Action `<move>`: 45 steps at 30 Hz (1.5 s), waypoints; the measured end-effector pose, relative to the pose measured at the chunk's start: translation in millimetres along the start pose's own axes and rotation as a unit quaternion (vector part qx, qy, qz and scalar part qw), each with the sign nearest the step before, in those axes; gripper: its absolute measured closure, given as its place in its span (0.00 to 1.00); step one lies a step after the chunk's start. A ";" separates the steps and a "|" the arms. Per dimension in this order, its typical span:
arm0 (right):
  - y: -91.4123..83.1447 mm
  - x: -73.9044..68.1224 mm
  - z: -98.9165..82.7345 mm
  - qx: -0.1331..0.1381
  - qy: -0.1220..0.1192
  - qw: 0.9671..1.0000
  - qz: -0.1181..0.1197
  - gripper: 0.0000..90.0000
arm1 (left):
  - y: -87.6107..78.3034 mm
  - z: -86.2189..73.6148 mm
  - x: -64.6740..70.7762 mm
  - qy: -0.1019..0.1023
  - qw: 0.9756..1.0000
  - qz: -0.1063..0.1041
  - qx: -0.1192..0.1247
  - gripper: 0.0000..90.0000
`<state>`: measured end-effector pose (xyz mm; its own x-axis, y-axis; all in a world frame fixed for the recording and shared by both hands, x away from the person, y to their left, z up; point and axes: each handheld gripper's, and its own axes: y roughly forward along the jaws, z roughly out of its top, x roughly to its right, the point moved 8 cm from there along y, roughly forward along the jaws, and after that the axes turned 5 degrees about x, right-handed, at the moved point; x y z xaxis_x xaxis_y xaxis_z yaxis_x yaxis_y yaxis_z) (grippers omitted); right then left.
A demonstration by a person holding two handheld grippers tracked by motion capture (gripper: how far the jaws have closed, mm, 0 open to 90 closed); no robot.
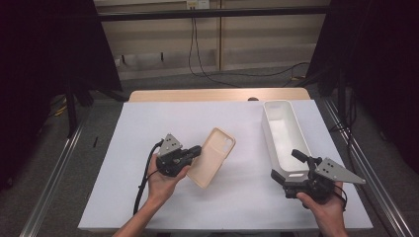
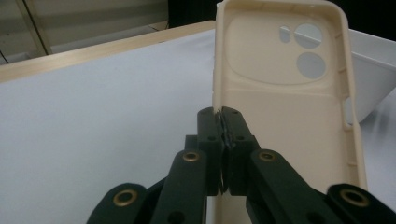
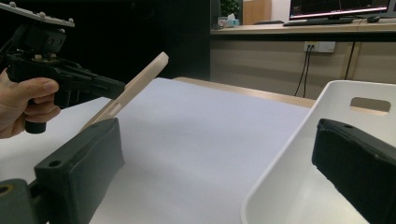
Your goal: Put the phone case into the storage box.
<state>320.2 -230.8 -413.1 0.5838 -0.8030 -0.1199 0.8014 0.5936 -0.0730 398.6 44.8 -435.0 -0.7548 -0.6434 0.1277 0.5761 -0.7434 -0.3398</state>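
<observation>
on the white table cover, left gripper is clenched on the long edge of a cream phone case, jaws pinching the rim near its lower half. from table centre the case sits at about 8 o'clock, tilted up off the surface, camera cutouts at the far end, open side facing up. right gripper sits at about 4 o'clock, jaws spread wide, nothing pressed between them; one jaw is over the near end wall of the white tray, the other outside it. tray runs lengthwise along the 3 o'clock side, well apart from the case.
</observation>
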 end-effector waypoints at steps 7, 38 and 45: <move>13.2 -3.2 5.9 -0.009 -0.004 1.000 0.008 0.02 | 9.0 10.9 9.8 0.004 1.000 -0.002 0.014 0.98; 76.0 -19.9 22.3 -0.016 -0.013 0.999 0.026 0.28 | 33.5 22.6 35.8 0.010 0.999 -0.027 0.025 0.98; 78.3 -16.9 15.1 -0.029 -0.009 0.999 0.023 0.40 | 34.5 22.0 38.8 0.011 0.999 -0.028 0.027 0.97</move>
<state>375.0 -171.5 -401.9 0.6219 -0.7759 -0.1059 0.7657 0.6308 -0.1253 396.1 -9.9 -421.3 -0.7931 -0.5962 0.1247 0.5480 -0.7878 -0.2812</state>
